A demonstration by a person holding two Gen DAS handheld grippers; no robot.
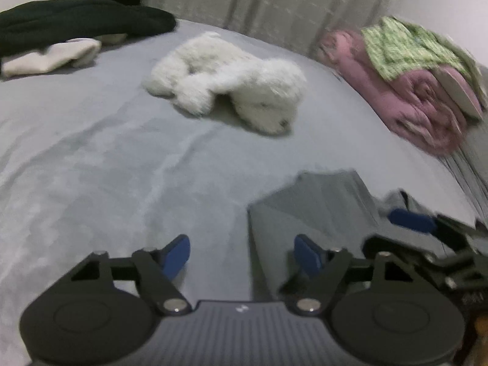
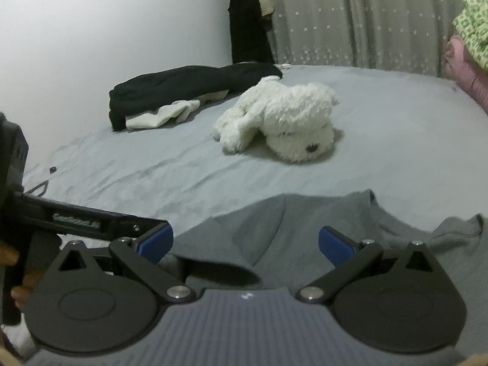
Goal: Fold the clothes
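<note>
A grey garment [image 1: 320, 201] lies partly folded on the grey bed sheet [image 1: 106, 152], near the front edge. My left gripper [image 1: 242, 256] hovers at the garment's left edge, open, with its blue pads apart and that edge lying below the gap. In the right wrist view the garment [image 2: 305, 228] spreads under my right gripper [image 2: 245, 244], which stands open above a raised fold without pressing on it. The left gripper's arm [image 2: 91, 222] reaches in from the left, close to the right gripper's left finger. The right gripper's blue fingertip [image 1: 410, 219] shows at the garment's right side.
A white plush dog [image 2: 280, 122] lies mid-bed. A black garment [image 2: 183, 88] and a pale cloth [image 2: 158, 117] sit by the wall at the back left. A pink blanket [image 1: 405, 100] topped with green patterned cloth [image 1: 405, 45] is at the right. A curtain [image 2: 366, 21] hangs behind.
</note>
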